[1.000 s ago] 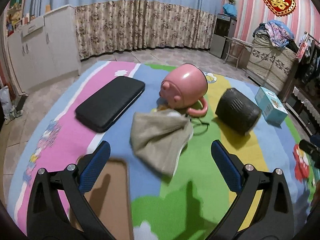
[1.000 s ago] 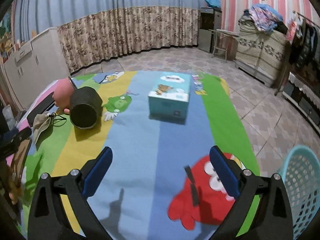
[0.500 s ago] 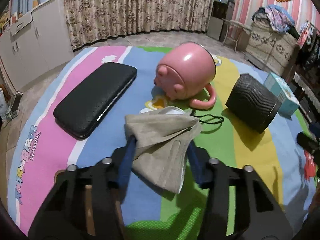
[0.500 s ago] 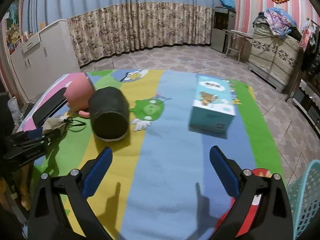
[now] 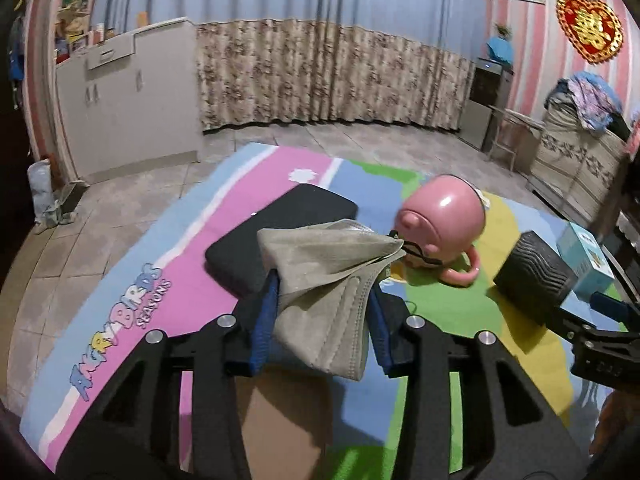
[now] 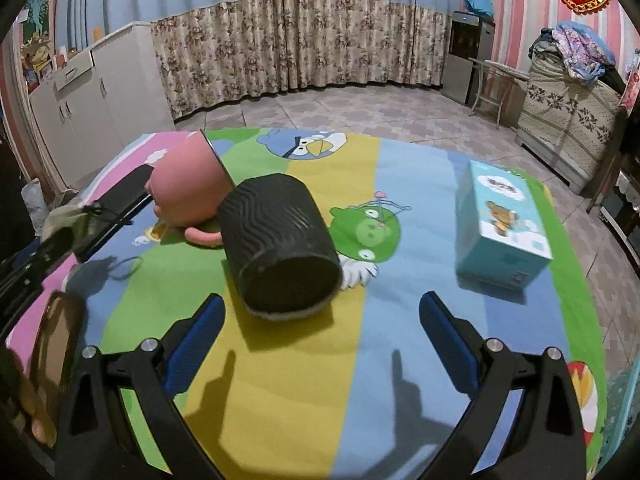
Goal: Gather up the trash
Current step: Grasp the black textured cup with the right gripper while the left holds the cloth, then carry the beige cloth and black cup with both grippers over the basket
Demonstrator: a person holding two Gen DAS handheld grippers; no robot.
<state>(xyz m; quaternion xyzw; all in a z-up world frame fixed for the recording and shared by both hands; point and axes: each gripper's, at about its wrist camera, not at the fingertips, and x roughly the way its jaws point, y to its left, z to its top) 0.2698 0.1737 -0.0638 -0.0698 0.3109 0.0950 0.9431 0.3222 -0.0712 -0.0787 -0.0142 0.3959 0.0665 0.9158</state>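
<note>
My left gripper point(image 5: 322, 312) is shut on a used grey-beige face mask point(image 5: 328, 276) and holds it lifted above the colourful mat point(image 5: 168, 264); its black ear loop dangles to the right. In the right wrist view the mask point(image 6: 66, 216) shows at the far left in the left gripper. My right gripper point(image 6: 322, 344) is open and empty, just above the mat, right in front of a black ribbed cup point(image 6: 280, 248) lying on its side.
A pink pig mug point(image 5: 442, 220) lies tipped over, also seen in the right wrist view point(image 6: 188, 188). A black case point(image 5: 280, 236), a teal tissue box point(image 6: 500, 224), and a brown card point(image 5: 280, 424) lie on the mat. A teal basket's edge point(image 6: 624, 412) shows at far right.
My left gripper closed on the mask and lifted it off the mat. My right gripper swung left toward the black cup, still open.
</note>
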